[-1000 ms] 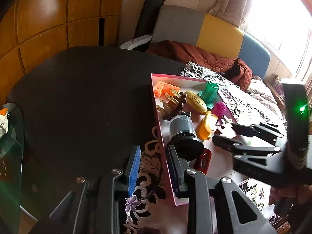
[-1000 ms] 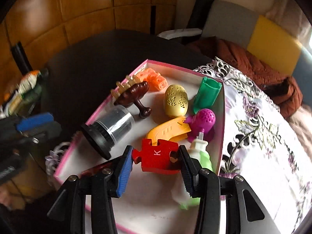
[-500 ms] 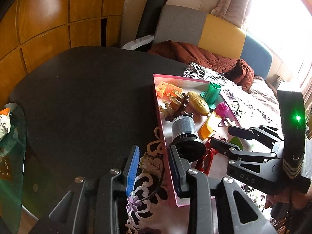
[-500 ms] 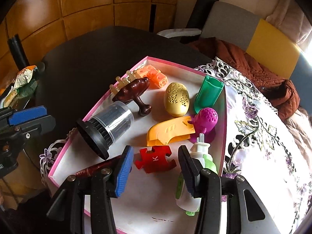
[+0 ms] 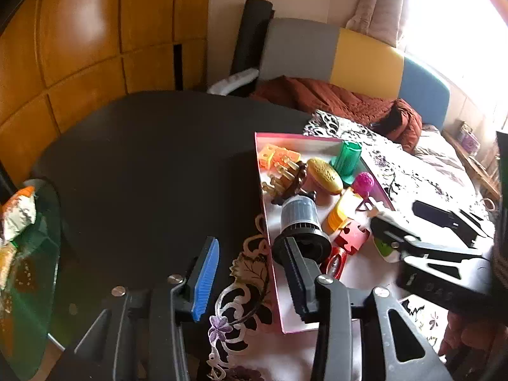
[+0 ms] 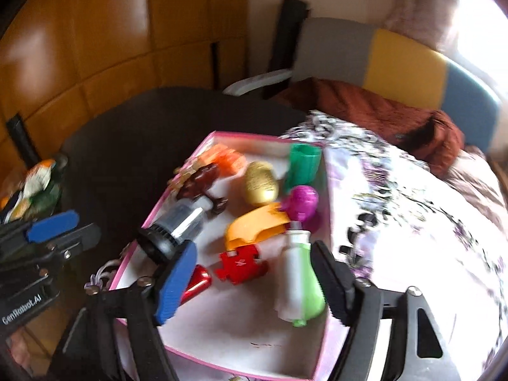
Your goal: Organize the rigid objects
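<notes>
Both claws have just spread; right claw (image 6: 254, 289) has dropped the red puzzle piece (image 6: 241, 265) into the pink tray (image 6: 320, 355); left claw (image 5: 250, 282) holds nothing.

Two black plastic grippers, angular, with triangular cut-outs in the arms. Left gripper (image 5: 250, 282): one ribbed blue pad, one ribbed black pad, silver screws at the pivots, white "GenRobot.AI" lettering on the body. Right gripper (image 6: 257, 285): same build, blue pad, black pad, silver screws. Hand (image 5: 470, 339) under the right gripper's body.
</notes>
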A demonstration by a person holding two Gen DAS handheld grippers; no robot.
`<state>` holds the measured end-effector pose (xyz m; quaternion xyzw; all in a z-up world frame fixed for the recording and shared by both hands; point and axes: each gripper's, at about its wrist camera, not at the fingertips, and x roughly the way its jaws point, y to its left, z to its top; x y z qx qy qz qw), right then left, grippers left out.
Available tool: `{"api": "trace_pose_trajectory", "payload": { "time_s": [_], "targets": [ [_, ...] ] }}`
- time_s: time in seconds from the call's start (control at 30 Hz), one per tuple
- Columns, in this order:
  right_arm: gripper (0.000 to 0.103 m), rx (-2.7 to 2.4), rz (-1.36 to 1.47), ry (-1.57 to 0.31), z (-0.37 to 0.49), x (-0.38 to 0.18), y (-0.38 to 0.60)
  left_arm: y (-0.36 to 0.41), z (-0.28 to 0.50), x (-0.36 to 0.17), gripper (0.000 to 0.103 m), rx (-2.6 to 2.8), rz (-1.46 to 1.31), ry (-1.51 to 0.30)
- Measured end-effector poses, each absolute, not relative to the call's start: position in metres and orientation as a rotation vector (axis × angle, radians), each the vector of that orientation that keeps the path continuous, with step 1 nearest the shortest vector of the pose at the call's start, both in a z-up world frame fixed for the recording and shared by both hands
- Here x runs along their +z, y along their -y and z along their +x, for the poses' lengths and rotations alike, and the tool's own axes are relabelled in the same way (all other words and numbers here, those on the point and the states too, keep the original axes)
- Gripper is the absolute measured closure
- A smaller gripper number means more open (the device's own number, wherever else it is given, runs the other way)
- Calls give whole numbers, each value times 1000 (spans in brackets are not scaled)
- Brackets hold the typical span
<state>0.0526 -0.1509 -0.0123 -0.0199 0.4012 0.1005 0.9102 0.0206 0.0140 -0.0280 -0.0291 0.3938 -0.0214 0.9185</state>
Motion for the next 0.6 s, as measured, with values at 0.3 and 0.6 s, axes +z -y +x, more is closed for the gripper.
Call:
{"api": "trace_pose_trajectory", "payload": {
  "time_s": [0.3,0.6],
  "targets": [
    [21,100,44,-801,29,-10,173,-1,6,-19,38,-29,-82,-770],
    [21,76,79,-793,15,-11,185,4,-4,-17,39,25,-54,-749]
  ]
}}
